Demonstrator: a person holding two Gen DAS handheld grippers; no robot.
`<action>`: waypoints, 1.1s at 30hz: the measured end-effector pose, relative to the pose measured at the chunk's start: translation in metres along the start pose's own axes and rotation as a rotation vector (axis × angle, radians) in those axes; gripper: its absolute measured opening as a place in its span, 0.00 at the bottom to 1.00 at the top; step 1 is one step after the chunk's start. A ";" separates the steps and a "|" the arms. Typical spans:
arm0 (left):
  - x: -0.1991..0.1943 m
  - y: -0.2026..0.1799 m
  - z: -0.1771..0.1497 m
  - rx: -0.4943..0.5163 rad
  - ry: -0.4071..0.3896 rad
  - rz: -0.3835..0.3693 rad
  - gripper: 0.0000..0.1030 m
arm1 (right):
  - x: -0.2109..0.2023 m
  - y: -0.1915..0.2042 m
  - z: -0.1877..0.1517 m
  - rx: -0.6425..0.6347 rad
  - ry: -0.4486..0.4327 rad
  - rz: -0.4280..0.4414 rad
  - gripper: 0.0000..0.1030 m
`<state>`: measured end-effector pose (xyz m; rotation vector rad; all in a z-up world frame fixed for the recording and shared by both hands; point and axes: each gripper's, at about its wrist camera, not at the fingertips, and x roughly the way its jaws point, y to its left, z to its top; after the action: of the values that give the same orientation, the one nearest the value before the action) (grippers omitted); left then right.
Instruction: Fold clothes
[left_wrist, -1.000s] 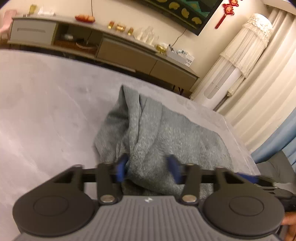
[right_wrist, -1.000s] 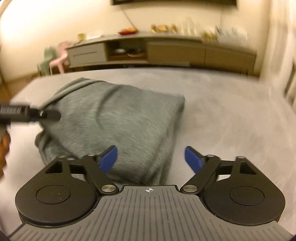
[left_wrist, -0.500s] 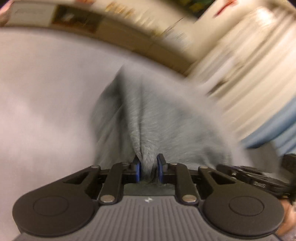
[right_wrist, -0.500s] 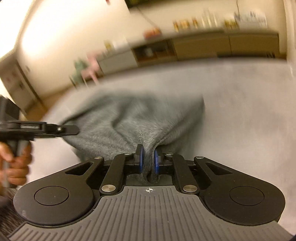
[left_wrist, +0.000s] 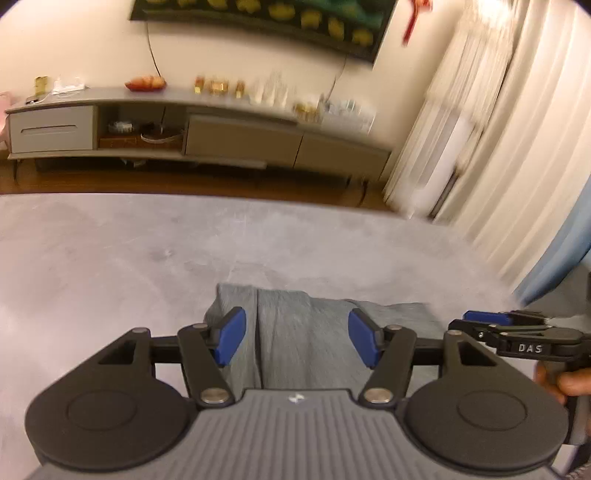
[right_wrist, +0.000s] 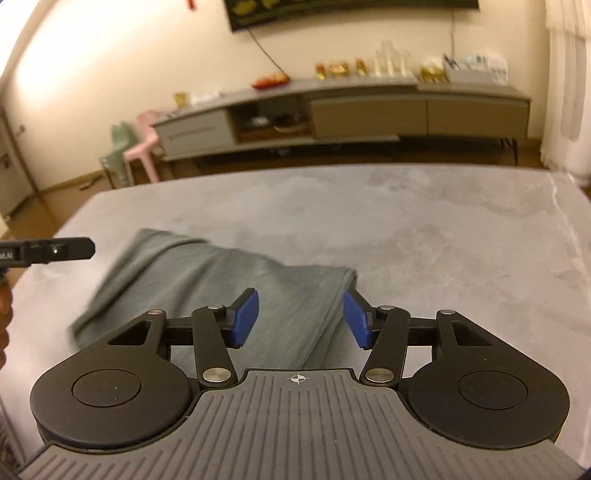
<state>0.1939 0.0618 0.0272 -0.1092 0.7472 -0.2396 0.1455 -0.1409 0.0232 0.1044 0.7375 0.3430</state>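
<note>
Gray table (right_wrist: 424, 229) is carrying the folded sweater (right_wrist: 207, 280) near its front edge, both grippers, left (left_wrist: 295, 339) and right (right_wrist: 300, 318), opening empty above it, probably letting the fold settle.

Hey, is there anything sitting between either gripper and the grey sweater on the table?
Nothing visible. The left gripper and right gripper each hang just above the grey sweater, jaws opening, with the cloth lying under the gap and no pad pressing on it. The grey table around it shows no other object.

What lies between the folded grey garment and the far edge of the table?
Nothing: beyond the garment the grey table is bare up to its far edge, clearest in the right wrist view.
</note>
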 end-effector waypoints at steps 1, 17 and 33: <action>0.019 -0.003 0.009 0.016 0.025 0.019 0.59 | 0.014 -0.004 0.005 0.014 0.018 -0.011 0.53; 0.033 0.143 -0.006 -0.616 0.017 -0.127 0.02 | 0.039 -0.017 0.011 0.152 0.012 0.161 0.03; 0.090 0.060 0.031 -0.136 0.162 -0.022 0.11 | 0.013 -0.007 0.015 0.130 -0.046 0.229 0.03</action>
<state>0.2890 0.0972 -0.0203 -0.2288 0.9235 -0.2205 0.1665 -0.1427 0.0249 0.3200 0.7034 0.5094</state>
